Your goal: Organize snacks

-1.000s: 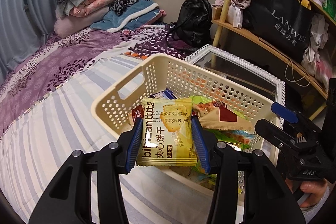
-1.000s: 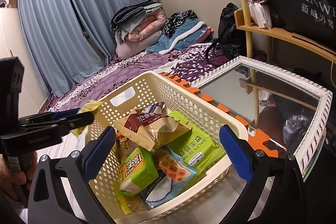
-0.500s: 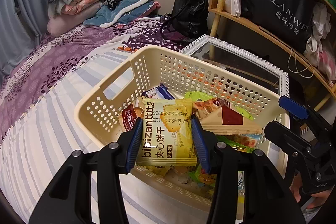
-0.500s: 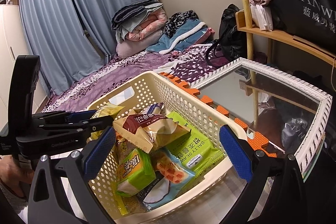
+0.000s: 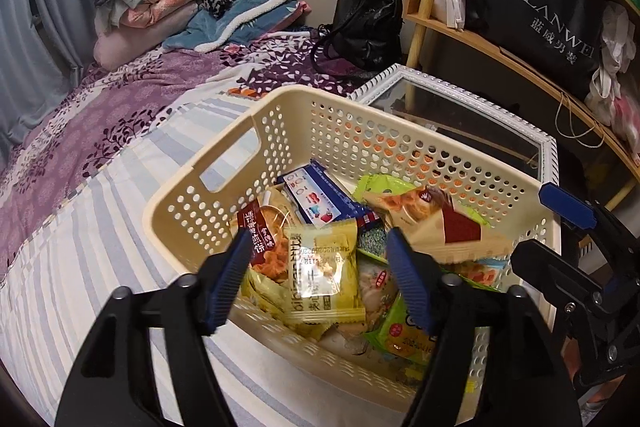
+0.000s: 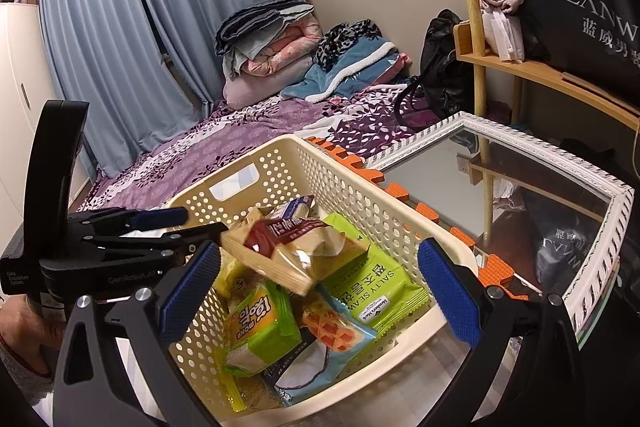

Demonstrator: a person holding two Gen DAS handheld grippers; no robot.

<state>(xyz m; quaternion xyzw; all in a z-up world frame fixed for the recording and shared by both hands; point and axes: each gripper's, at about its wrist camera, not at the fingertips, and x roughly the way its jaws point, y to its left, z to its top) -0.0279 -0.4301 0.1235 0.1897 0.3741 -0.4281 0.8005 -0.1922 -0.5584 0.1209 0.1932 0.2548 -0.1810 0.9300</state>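
Left gripper (image 5: 320, 267) hangs over the near rim of the basket (image 5: 224, 163), its jaws having just been opening; the yellow packet (image 5: 326, 275) they pinched a second ago now lies loose between the pads, touching neither, atop the snacks inside. Right gripper (image 6: 320, 291) is unmoved at the basket's right corner, jaws wide apart and empty. Basket sits on the striped bed (image 5: 80, 227) beside a mirror (image 6: 520, 167). Lower snacks are buried, their labels unreadable. A hand (image 6: 28, 327) is cut off at the frame's left edge.
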